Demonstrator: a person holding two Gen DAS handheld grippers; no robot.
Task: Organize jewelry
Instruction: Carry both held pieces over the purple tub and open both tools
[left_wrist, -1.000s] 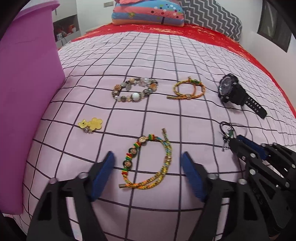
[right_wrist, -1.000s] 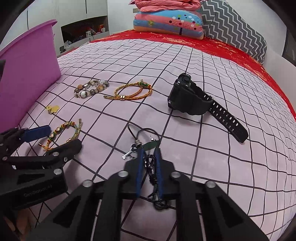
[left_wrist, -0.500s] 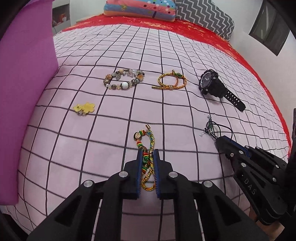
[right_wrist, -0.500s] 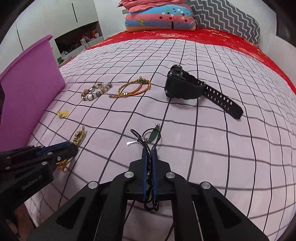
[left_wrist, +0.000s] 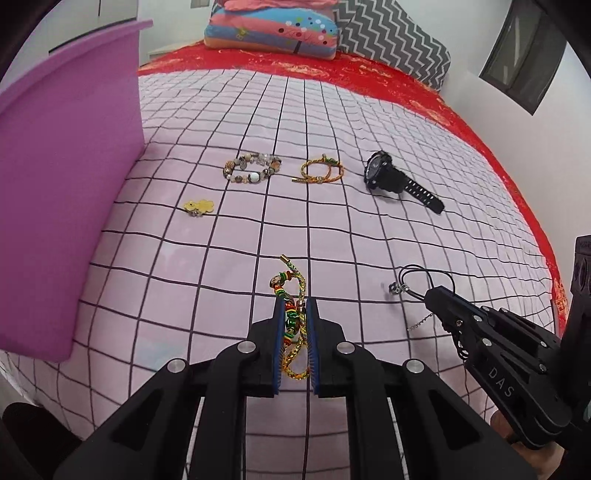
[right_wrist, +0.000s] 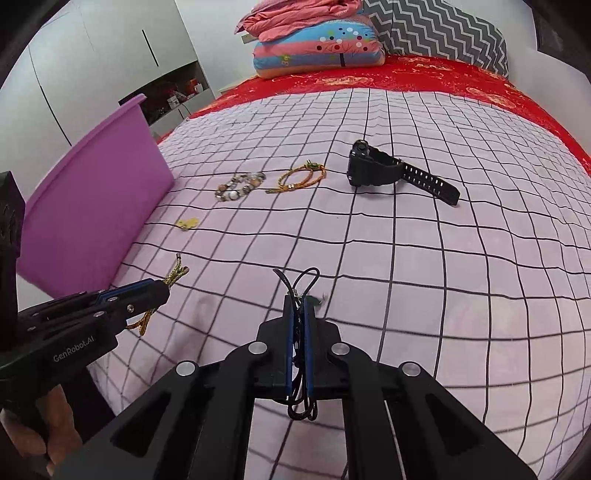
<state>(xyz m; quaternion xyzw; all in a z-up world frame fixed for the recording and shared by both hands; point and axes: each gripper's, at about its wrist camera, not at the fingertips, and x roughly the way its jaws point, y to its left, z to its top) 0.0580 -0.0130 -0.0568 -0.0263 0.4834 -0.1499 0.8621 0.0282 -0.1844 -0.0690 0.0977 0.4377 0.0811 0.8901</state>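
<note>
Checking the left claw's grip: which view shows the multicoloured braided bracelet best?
The left wrist view: the braided bracelet sits pinched between the left claw, beads visible. The right wrist view shows only its cord ends sticking out sideways.

We're in a home bedroom: a bed (right_wrist: 424, 258) under a pink checked sheet, pillows (right_wrist: 317, 48) stacked at its head, white wardrobe doors (right_wrist: 92, 66) alongside.

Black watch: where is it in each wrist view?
Left wrist: watch upper right of centre, strap trailing right.
Right wrist: watch above centre, slightly right, strap trailing right.
Shared landmark: gold cord bracelet lies just left of it in both.
</note>
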